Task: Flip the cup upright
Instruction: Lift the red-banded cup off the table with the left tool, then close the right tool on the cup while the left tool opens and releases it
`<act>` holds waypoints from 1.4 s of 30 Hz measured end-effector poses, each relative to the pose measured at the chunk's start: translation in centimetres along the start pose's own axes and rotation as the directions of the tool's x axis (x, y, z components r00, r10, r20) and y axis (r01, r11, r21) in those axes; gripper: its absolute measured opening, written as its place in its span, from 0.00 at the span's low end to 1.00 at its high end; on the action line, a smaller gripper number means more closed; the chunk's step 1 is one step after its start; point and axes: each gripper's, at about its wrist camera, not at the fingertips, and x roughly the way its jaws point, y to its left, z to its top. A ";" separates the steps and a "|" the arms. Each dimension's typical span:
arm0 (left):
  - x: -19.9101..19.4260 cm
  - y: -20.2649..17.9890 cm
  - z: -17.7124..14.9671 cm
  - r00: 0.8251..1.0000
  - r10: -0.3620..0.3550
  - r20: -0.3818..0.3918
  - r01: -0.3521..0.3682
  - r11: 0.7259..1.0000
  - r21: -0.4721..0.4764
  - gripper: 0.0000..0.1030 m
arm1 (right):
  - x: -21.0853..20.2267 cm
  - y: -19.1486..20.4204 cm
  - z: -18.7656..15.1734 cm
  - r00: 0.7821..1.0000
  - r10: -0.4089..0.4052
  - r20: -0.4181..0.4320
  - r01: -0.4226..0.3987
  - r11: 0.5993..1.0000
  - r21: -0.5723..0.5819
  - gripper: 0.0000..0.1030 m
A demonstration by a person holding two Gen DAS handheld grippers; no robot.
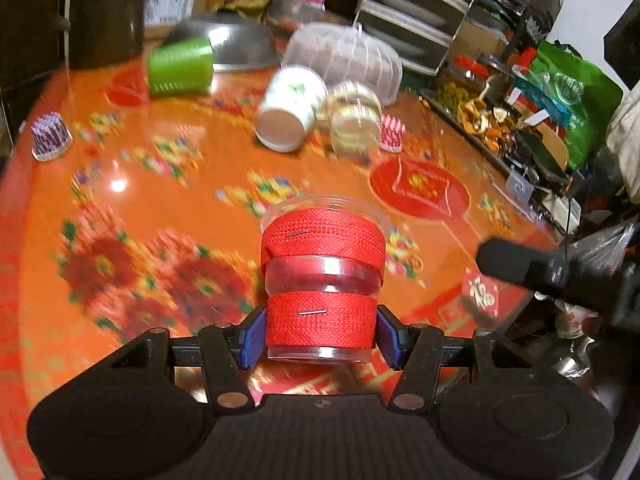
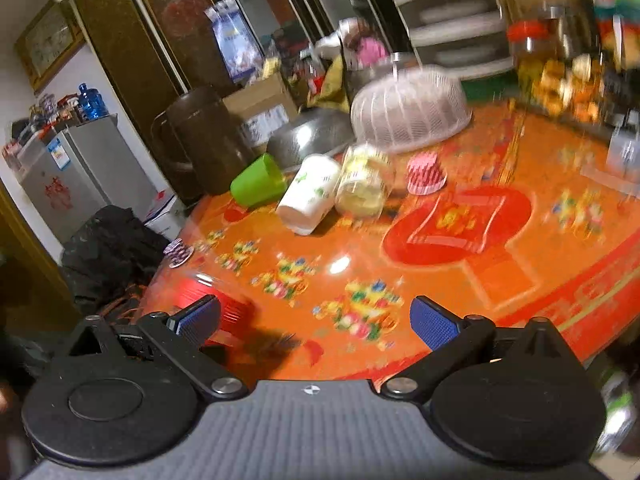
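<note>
The left claw (image 1: 320, 334) is clenched on a clear plastic cup (image 1: 322, 276) wrapped with two bands of red ribbon. Its blue pads (image 1: 253, 338) press the lower red band from both sides, close to the end of the cup nearest the camera. The cup points away from the claw, its wider rim at the far end, above the orange patterned table (image 1: 168, 208); whether it touches the table cannot be told.

The right claw (image 2: 316, 326) is released, its blue fingers (image 2: 434, 326) spread wide with nothing between them, hovering over the near edge of the table. In the right wrist view a blurred red shape (image 2: 216, 300) shows just behind the left finger, probably the same cup.

Farther back on the table, a green cup (image 1: 180, 66) lies on its side against an overturned metal bowl (image 1: 236, 42). A white paper cup (image 1: 290, 108) also lies on its side, its base towards the left camera, touching a clear jar (image 1: 354, 118) lying beside it. A white mesh food cover (image 1: 344, 58) stands behind them. A red-and-white paper cupcake liner (image 1: 392, 132) sits just beside the jar, and a purple-striped one (image 1: 51, 136) sits well apart near the table's left edge. The right claw's dark body (image 1: 524, 266) shows at the right of the left wrist view.
</note>
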 end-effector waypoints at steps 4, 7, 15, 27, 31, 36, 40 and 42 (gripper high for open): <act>0.0 -0.1 -1.0 1.000 0.004 0.020 -0.004 1.000 -0.024 0.58 | 1.9 -0.3 0.2 0.993 0.052 -0.105 -0.044 0.996 0.079 0.99; -0.1 0.1 -1.3 1.000 -0.001 0.026 0.002 0.999 -0.038 0.58 | 3.5 -0.1 0.6 0.972 0.131 -0.196 -0.100 0.982 0.161 0.99; 0.3 0.6 -2.0 0.999 -0.036 0.032 0.038 0.998 -0.059 0.58 | 7.5 1.5 1.5 0.913 0.170 -0.370 -0.087 0.969 0.231 0.99; 0.3 2.0 -2.4 0.996 -0.089 0.027 0.091 0.992 -0.087 0.58 | 9.4 2.5 2.2 0.897 0.102 -0.429 -0.030 0.985 0.171 0.74; 0.2 2.0 -2.4 0.996 -0.089 0.027 0.091 0.992 -0.087 0.58 | 9.7 2.7 2.4 0.894 0.092 -0.438 -0.025 0.988 0.154 0.73; 0.2 2.0 -2.4 0.996 -0.085 0.025 0.087 0.993 -0.081 0.58 | 9.9 2.9 2.4 0.892 0.093 -0.442 -0.032 0.989 0.144 0.72; 0.2 1.9 -2.3 0.997 -0.074 0.020 0.075 0.994 -0.074 0.58 | 10.1 2.9 2.5 0.890 0.102 -0.444 -0.039 0.988 0.149 0.71; 0.1 1.9 -2.3 0.997 -0.073 0.019 0.074 0.995 -0.068 0.64 | 10.2 2.7 2.5 0.889 0.109 -0.445 -0.044 0.987 0.154 0.71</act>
